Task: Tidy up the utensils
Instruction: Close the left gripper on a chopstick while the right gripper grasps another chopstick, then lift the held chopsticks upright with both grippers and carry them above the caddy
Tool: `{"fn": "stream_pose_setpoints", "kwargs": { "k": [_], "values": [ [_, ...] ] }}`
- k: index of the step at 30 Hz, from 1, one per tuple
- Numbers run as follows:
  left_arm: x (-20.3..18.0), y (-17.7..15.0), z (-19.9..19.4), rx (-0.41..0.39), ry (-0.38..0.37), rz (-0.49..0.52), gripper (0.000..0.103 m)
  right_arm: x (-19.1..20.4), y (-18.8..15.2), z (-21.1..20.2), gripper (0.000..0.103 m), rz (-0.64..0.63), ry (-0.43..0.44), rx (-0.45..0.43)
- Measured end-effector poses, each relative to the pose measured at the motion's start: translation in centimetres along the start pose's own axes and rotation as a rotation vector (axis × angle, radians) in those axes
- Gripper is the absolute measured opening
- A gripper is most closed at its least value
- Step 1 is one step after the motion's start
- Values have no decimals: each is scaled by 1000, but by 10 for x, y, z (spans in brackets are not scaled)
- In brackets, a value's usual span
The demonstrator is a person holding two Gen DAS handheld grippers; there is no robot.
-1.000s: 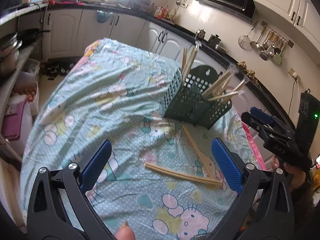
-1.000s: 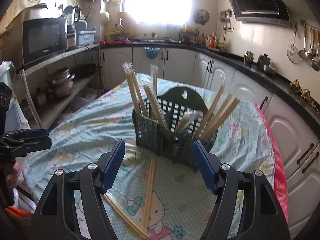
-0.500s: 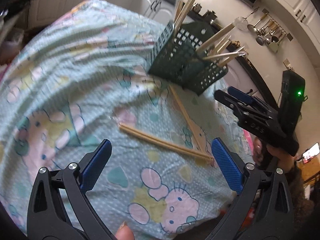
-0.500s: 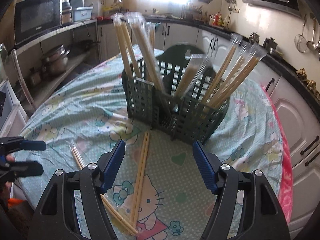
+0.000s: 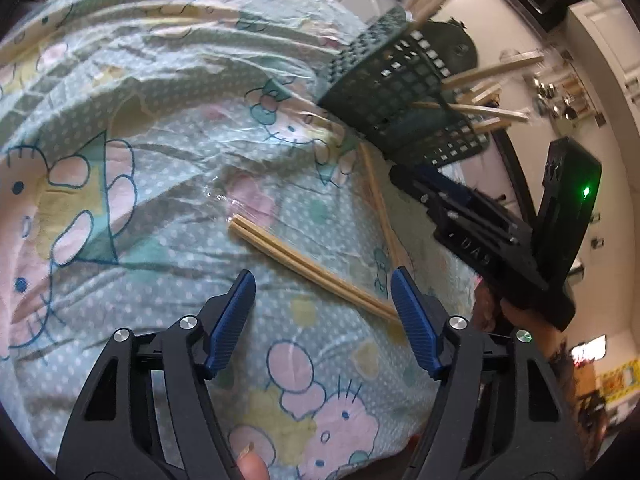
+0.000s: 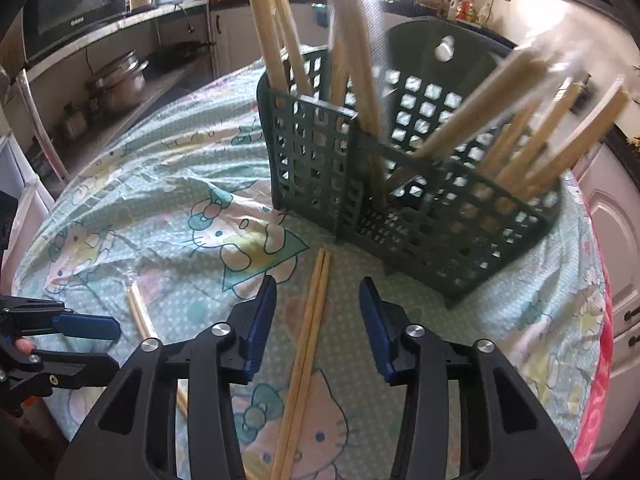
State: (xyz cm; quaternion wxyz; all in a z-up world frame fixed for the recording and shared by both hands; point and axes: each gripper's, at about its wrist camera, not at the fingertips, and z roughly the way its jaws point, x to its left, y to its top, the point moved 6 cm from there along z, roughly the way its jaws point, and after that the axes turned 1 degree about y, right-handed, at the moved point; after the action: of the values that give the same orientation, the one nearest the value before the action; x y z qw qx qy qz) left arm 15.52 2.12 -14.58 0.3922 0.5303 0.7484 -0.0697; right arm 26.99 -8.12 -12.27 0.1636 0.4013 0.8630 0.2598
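Two loose pairs of wooden chopsticks lie on the table. One chopstick pair (image 5: 280,246) runs slantwise, and its near end passes between the fingers of my left gripper (image 5: 324,280). That gripper's jaws are closing, and its pads stand clear of the wood. The other chopstick pair (image 6: 303,360) lies lengthwise between the fingers of my right gripper (image 6: 317,286), which is also closing and not touching it. A dark green slotted basket (image 6: 400,200) stands just beyond, with several wrapped chopsticks leaning in its compartments. The basket (image 5: 400,80) and the right gripper (image 5: 400,176) also show in the left wrist view.
A cat-print tablecloth (image 5: 120,120) covers the round table, whose near edge is close below both grippers. My left gripper (image 6: 114,344) sits at the left in the right wrist view. Kitchen counters, a microwave (image 6: 76,4) and pots (image 6: 120,80) surround the table.
Both grippers have come down toward the table and their jaws have narrowed. Each now has a loose chopstick pair between its fingers. The basket looms larger in the right wrist view.
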Motion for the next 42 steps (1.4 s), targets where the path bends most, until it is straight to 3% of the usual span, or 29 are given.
{"fn": "stream_pose_setpoints", "kwargs": {
  "k": [3, 5, 7, 10, 23, 26, 30, 37, 42],
  "values": [
    [9, 6, 7, 12, -29, -91, 59, 1, 2, 16, 38, -4, -6, 26],
    [12, 12, 7, -2, -21, -120, 56, 1, 4, 24, 36, -1, -6, 39],
    [17, 17, 7, -13, -7, -143, 46, 1, 7, 30, 36, 8, 2, 51],
    [21, 22, 7, -24, 0, -167, 43, -4, 10, 41, 33, 26, 6, 74],
    [29, 48, 9, -52, 23, -201, 40, -14, 5, 39, 11, 124, 60, 79],
    [31, 52, 10, -61, 48, -195, 32, -15, 6, 28, 11, 134, 65, 54],
    [40, 58, 14, -69, 84, -201, 11, -17, 6, 6, 10, 133, 64, 10],
    [48, 59, 11, -83, 46, -201, 6, -8, 14, -33, 6, 110, 71, -86],
    [38, 63, -14, -160, 46, -140, 6, -2, 17, -60, 6, 99, 81, -146]
  ]
}}
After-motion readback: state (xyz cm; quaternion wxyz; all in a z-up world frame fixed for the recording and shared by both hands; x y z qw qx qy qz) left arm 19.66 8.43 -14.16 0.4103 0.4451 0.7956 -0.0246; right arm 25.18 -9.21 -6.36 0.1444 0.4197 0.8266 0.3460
